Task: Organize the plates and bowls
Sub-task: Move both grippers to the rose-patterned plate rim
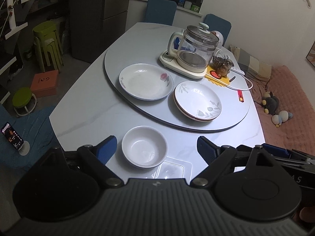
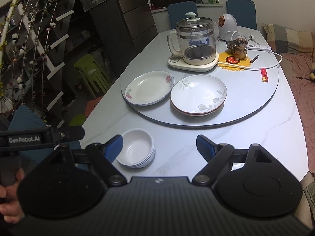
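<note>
Left wrist view: we hold the left gripper [image 1: 155, 147] low over the near table edge, its blue-padded fingers [image 1: 109, 147] spread wide with nothing between them but air above the bowl stack [image 1: 144, 147], lower centre. We judge this a hovering pose ahead of a grasp, since neither pad touches a rim. Just below the bowls lies a clear plastic lid [image 1: 173, 169], touching or nearly under the stack; we cannot tell which.

Right wrist view: the right gripper [image 2: 159, 147] is likewise wide apart and empty, above bare table [image 2: 256, 137], with the bowls at lower left beside its left pad.

Count, by kind:
- Bowls: one nested stack; the right view shows about four rims, and we cannot be exact.
- Rose plate [image 1: 145, 83]: one pile at centre left of the turntable [image 1: 242, 118]; its edge suggests two.
- Leaf plate [image 1: 197, 99]: one pile at centre right, seemingly two or three.
- Kettle [image 1: 196, 51]: one, upper centre.

We infer like is grouped with like, the piles apart, so sorting looks largely done.
</note>
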A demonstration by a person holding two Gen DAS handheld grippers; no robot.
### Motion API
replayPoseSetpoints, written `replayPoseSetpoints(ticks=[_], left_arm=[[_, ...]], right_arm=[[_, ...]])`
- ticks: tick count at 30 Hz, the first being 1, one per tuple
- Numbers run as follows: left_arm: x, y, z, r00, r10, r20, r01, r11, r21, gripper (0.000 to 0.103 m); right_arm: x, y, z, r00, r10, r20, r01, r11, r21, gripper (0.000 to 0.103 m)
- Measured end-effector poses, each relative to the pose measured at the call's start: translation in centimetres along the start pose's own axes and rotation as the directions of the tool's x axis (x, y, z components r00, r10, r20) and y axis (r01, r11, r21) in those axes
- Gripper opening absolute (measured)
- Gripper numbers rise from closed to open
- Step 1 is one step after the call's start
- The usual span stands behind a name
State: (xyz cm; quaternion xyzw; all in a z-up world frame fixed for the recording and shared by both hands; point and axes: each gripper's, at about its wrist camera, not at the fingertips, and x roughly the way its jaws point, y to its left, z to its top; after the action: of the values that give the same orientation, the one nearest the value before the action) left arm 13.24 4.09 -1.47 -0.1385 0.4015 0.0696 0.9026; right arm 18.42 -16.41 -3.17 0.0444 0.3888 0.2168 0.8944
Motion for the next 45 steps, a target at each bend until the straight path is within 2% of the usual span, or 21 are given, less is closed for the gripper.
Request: replayPoseSetpoints(ticks=[8,16,27,39,45], left_arm=[[2.7,0.7,1.9,1.0,-0.013,-0.021,0.014,1.0,0.007,0.091],[6.4,2.7,6.5,0.999,-0.034,-0.024,0.035,0.999,0.017,0.091],[12.8,7.1,12.0,0.996,-0.048,-0.076,0.05,0.999,0.013,0.091],[21.1,11.1,16.1,0.983,-0.089,-0.161,0.095,0.995,0.027,0.09],[25.6,12.5,18.0,0.973,-0.113,-0.203,0.123,0.992,0.04,0.09]], right_arm=[[2.2,-0.5,0.9,1.0,0.0,-0.013,0.0,0.999,0.04,0.083],[5.4,0.4,3.6,1.0,-0.007,-0.014,0.008,0.998,0.061,0.083],[12.1,2.1,7.1,0.996,-0.031,-0.079,0.04,0.992,0.117,0.083],[19.2,3.8,9.2,0.984,-0.053,-0.169,0.083,0.98,0.179,0.073],[22.6,3.9,9.9,0.975,-0.064,-0.212,0.114,0.966,0.232,0.063]])
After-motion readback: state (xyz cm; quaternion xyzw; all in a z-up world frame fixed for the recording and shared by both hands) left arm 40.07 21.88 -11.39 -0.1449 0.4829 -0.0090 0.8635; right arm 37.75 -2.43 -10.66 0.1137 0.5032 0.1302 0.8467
